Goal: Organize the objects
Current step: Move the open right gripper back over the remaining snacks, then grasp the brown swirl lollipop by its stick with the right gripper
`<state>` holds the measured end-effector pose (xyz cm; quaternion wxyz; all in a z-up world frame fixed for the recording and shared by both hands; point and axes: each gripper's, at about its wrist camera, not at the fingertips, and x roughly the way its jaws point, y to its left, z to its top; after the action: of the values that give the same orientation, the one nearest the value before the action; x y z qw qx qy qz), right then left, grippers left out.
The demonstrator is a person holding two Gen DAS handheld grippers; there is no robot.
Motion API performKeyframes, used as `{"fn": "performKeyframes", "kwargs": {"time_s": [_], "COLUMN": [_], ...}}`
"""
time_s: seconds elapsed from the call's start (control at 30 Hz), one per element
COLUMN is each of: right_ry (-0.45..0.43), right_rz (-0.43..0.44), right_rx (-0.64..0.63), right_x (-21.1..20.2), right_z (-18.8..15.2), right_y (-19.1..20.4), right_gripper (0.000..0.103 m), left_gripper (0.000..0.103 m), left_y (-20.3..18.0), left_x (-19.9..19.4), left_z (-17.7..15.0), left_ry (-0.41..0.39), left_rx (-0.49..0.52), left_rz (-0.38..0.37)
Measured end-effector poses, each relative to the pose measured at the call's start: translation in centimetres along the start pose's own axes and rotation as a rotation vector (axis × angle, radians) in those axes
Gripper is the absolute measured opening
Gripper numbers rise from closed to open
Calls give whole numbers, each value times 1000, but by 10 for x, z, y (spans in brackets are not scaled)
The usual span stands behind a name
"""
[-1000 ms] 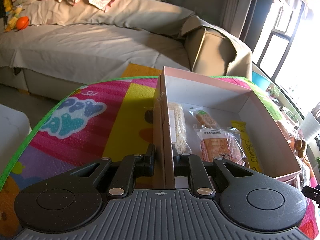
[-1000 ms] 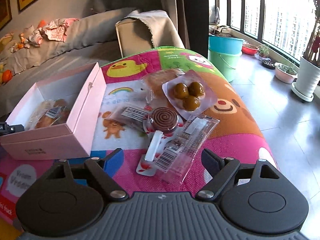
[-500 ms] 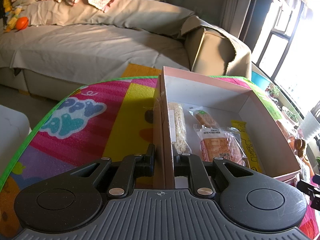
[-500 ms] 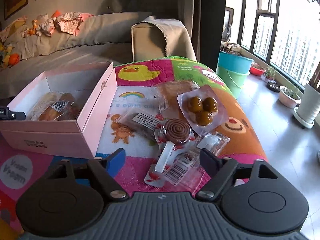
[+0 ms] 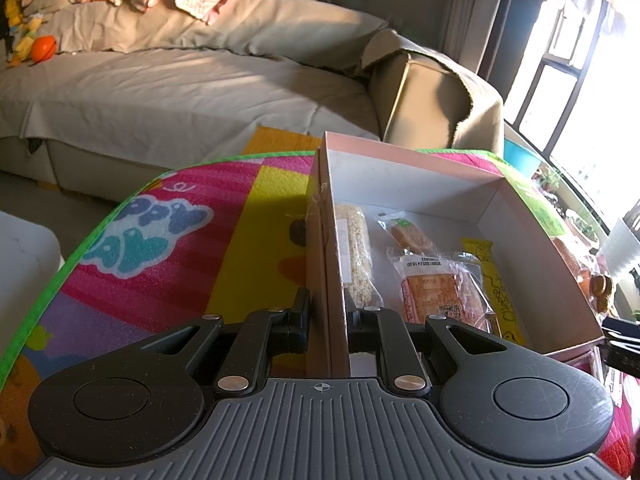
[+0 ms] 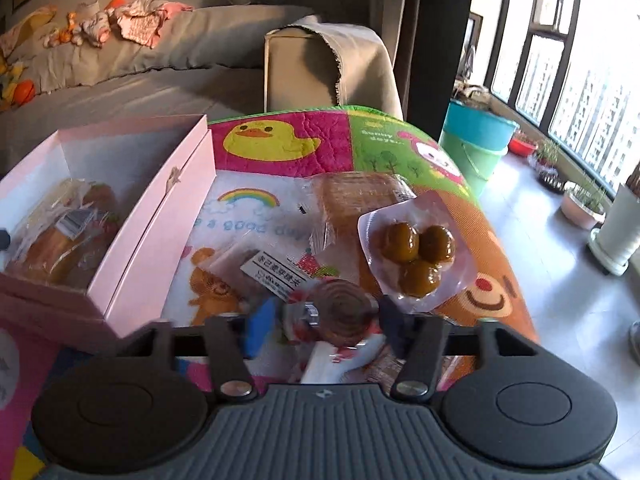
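My left gripper (image 5: 327, 316) is shut on the near wall of the pink box (image 5: 326, 264). The box holds several wrapped snacks: a rice bar (image 5: 354, 256), a brown cake (image 5: 438, 296) and a yellow packet (image 5: 498, 292). In the right wrist view the box (image 6: 156, 216) stands at the left. My right gripper (image 6: 326, 316) is open, its fingers on either side of the brown spiral lollipop (image 6: 340, 314). A pack of three brown balls (image 6: 416, 252), a wrapped cake (image 6: 360, 200) and a labelled packet (image 6: 276, 276) lie just beyond.
The colourful play mat (image 5: 160, 248) covers the surface and drops off at its green edge. A grey sofa (image 5: 180, 92) stands behind. Teal buckets (image 6: 476, 140) and plant pots (image 6: 584, 208) stand on the floor by the window.
My right gripper has moved forward and down over the snack pile and its fingers have narrowed around the lollipop. My left gripper has stayed clamped on the box wall.
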<state>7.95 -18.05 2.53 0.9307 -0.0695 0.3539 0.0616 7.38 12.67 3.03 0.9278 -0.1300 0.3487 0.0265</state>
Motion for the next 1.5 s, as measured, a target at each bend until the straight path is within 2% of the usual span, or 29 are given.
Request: {"fn": "performKeyframes", "kwargs": {"time_s": [0.03, 0.1, 0.33, 0.5, 0.57, 0.63, 0.67, 0.73, 0.87, 0.93, 0.97, 1.07, 1.13, 1.5], "right_ry": [-3, 8, 82, 78, 40, -2, -16, -30, -46, -44, -35, 18, 48, 77], "right_rz": [10, 34, 118, 156, 124, 69, 37, -16, 25, 38, 43, 65, 77, 167], "right_rx": [-6, -20, -21, -23, -36, -21, -5, 26, 50, 57, 60, 73, 74, -36], "right_x": [-4, -13, -33, -51, -57, -58, -55, -50, -34, -19, -11, 11, 14, -48], "right_z": [-2, -6, -34, -43, -38, -31, -25, -19, -7, 0, 3, 5, 1, -48], "right_y": [0, 2, 8, 11, 11, 5, 0, -7, -13, -15, -15, -15, -12, 17], "right_gripper": [33, 25, 25, 25, 26, 37, 48, 50, 52, 68, 70, 70, 53, 53], "left_gripper": [16, 16, 16, 16, 16, 16, 16, 16, 16, 16, 16, 16, 16, 16], "left_y": [1, 1, 1, 2, 1, 1, 2, 1, 2, 3, 2, 1, 3, 3], "left_x": [0, 0, 0, -1, -1, 0, -1, 0, -1, -1, -1, -1, -1, -3], "left_z": [0, -1, -1, -1, -1, -1, -1, -1, -1, -1, -1, -1, -2, -3], "left_ry": [0, 1, 1, 0, 1, 1, 1, 1, 1, 1, 2, 3, 3, 2], "left_rx": [-1, -2, -1, -1, -1, -1, 0, 1, 1, 3, 5, 12, 13, 12], "left_rz": [1, 2, 2, 3, 4, 3, 3, 2, 5, 6, 7, 11, 10, 12]}}
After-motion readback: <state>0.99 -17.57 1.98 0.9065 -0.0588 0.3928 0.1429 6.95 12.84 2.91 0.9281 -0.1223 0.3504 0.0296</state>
